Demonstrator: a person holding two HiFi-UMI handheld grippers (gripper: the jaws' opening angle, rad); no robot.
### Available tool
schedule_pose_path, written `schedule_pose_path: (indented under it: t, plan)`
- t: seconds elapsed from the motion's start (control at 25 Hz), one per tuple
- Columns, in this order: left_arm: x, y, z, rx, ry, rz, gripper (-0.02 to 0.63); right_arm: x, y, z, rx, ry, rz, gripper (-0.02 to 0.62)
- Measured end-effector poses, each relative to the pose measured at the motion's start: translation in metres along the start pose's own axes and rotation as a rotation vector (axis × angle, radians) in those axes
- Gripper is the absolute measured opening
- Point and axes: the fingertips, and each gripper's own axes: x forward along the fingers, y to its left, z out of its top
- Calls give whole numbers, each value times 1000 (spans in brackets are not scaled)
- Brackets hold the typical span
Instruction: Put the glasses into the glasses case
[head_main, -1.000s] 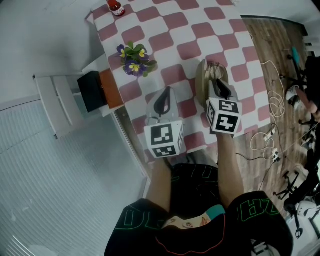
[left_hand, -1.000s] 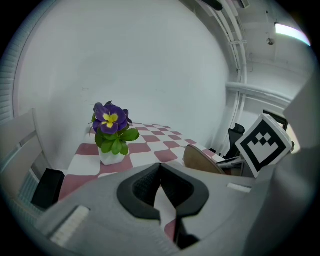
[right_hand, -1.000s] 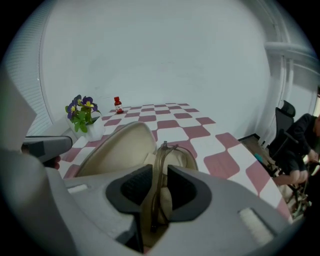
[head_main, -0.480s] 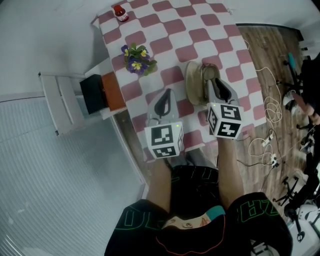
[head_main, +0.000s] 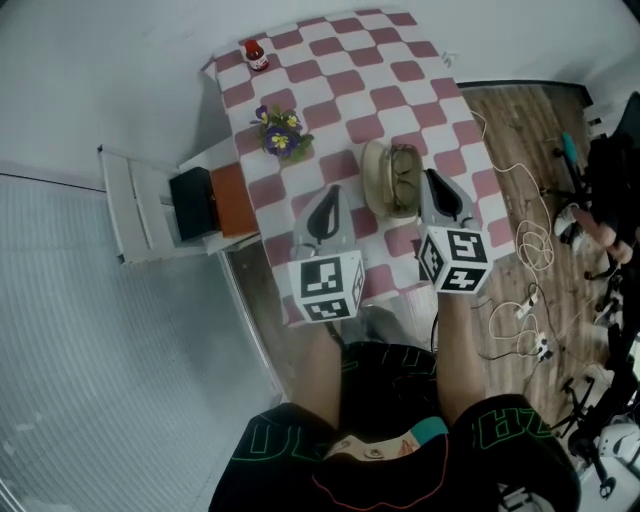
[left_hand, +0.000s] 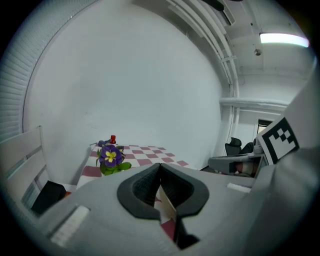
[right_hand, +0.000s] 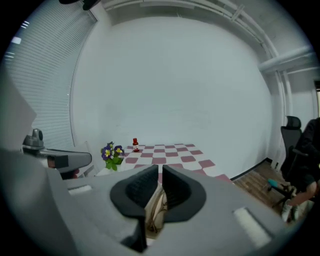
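The beige glasses case (head_main: 374, 178) lies open on the checkered table (head_main: 330, 70), and the glasses (head_main: 403, 168) rest inside it. My right gripper (head_main: 434, 180) hovers just right of the case; its jaws have just been closing to a narrow slit with nothing between them. Through that slit in the right gripper view (right_hand: 161, 169) I see the case (right_hand: 155, 212) below. My left gripper (head_main: 332, 192) hangs left of the case over the table's near part. In the left gripper view (left_hand: 160, 165) its fingertips meet, holding nothing.
A pot of purple and yellow flowers (head_main: 280, 132) and a small red bottle (head_main: 256, 55) stand on the table's left side. A white chair (head_main: 135, 205) with a black box (head_main: 192, 200) sits left of the table. Cables (head_main: 520, 245) lie on the wooden floor at the right.
Both grippers have risen and drawn back towards me. The right gripper left the case, where its jaws stood wide, and they have narrowed to a slit. The case stays open on the table.
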Motion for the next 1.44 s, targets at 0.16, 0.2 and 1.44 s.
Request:
schedule_pose_path:
  t: [0.16, 0.2, 1.44]
  plan:
    - [-12, -15, 27, 31, -65, -17, 10, -21, -6, 22, -27, -58, -6, 12]
    - [-16, -19, 34, 39, -79, -18, 11, -26, -7, 28, -32, -70, -8, 12]
    - [-41, -55, 146, 187, -296, -46, 11, -95, -35, 148, -150, -379, -52, 5]
